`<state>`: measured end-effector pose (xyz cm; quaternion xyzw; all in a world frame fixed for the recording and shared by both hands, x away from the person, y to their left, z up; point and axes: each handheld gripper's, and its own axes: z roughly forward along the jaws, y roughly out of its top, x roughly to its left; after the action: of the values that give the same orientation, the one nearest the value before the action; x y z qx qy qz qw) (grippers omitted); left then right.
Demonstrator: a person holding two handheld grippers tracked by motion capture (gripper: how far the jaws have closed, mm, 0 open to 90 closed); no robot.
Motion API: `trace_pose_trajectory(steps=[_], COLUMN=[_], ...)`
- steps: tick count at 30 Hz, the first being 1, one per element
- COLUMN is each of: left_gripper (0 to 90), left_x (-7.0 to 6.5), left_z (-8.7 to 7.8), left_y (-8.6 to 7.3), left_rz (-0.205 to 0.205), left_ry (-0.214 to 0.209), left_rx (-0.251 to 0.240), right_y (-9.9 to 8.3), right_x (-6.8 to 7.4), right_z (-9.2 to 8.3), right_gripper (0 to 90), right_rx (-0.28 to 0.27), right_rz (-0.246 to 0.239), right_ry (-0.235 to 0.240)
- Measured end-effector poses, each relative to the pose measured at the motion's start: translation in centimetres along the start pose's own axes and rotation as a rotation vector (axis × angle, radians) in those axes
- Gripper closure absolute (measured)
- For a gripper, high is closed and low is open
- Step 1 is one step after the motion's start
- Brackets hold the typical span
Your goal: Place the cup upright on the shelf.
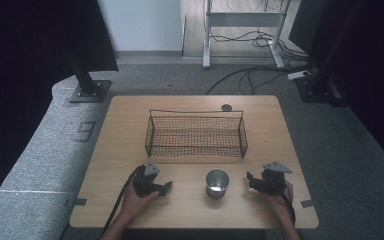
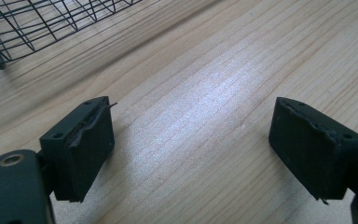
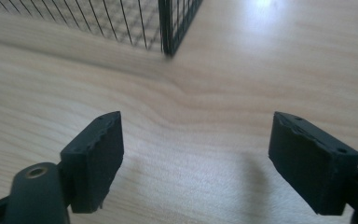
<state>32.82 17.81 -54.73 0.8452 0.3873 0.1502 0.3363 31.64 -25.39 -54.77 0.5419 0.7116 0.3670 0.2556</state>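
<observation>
A shiny metal cup [image 1: 217, 183] stands upright on the wooden table [image 1: 125, 130], near its front edge and between my two grippers. Behind it sits a black wire basket [image 1: 196, 134], with nothing in it as far as the mesh lets me see. My left gripper [image 1: 165, 187] rests low on the table left of the cup, held in a hand; its jaws stand wide apart over bare wood [image 2: 191, 140]. My right gripper [image 1: 250, 179] sits right of the cup, also open over bare wood [image 3: 196, 158]. A basket corner [image 3: 170, 28] lies ahead of the right gripper.
A small dark round disc [image 1: 226, 107] lies at the table's far edge behind the basket. Beyond the table are grey carpet, stand bases [image 1: 87, 90] and loose cables [image 1: 250, 72]. Basket mesh [image 2: 37, 23] shows at the upper left of the left gripper view.
</observation>
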Motion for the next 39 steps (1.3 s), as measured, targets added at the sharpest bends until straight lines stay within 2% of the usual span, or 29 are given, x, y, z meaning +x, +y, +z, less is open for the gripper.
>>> trace_pose_trajectory(steps=[2, 4, 7, 8, 12, 14, 21, 27, 30, 39], left_gripper=[13.9, 13.9, 13.9, 13.9, 13.9, 13.9, 13.9, 13.9, 13.9, 13.9], left_x=[0.0, 0.0, 0.0, 0.0, 0.0, 0.0, 0.0, 0.0, 0.0, 0.0], left_z=[0.0, 0.0, 0.0, 0.0, 0.0, 0.0, 0.0, 0.0, 0.0, 0.0], left_y=[0.0, 0.0, 0.0, 0.0, 0.0, 0.0, 0.0, 0.0, 0.0, 0.0], left_rz=[0.000, 0.000, 0.000, 0.000, 0.000, 0.000, 0.000, 0.000, 0.000, 0.000], left_ry=[0.000, 0.000, 0.000, -0.001, 0.000, 0.000, 0.000, 0.000, 0.000, -0.001], left_rx=[0.000, 0.000, 0.000, 0.000, 0.000, 0.000, 0.000, 0.000, 0.000, 0.000], right_y=[0.0, 0.1, 0.0, 0.1, 0.6, 0.9, 1.3, 1.6, 1.8, 2.1], right_x=[-0.1, -0.4, -0.4, -0.3, -0.1, 0.2, 2.0, 3.1, 4.0, 5.2], right_z=[-0.2, -1.0, -1.3, -1.9, -2.7, -3.0, -3.8, -4.4, -5.2, -5.9], right_gripper=[19.2, 19.3, 19.7, 22.4, 22.9, 22.9, 22.5, 22.2, 21.6, 21.4], right_rx=[-0.008, -0.026, -0.035, -0.076, -0.114, -0.123, -0.129, -0.141, -0.145, -0.160], right_rz=[0.010, 0.048, 0.054, 0.050, 0.057, 0.045, -0.005, -0.026, -0.052, -0.068], right_ry=[0.005, 0.036, 0.039, 0.026, 0.053, 0.064, 0.148, 0.176, 0.213, 0.258])
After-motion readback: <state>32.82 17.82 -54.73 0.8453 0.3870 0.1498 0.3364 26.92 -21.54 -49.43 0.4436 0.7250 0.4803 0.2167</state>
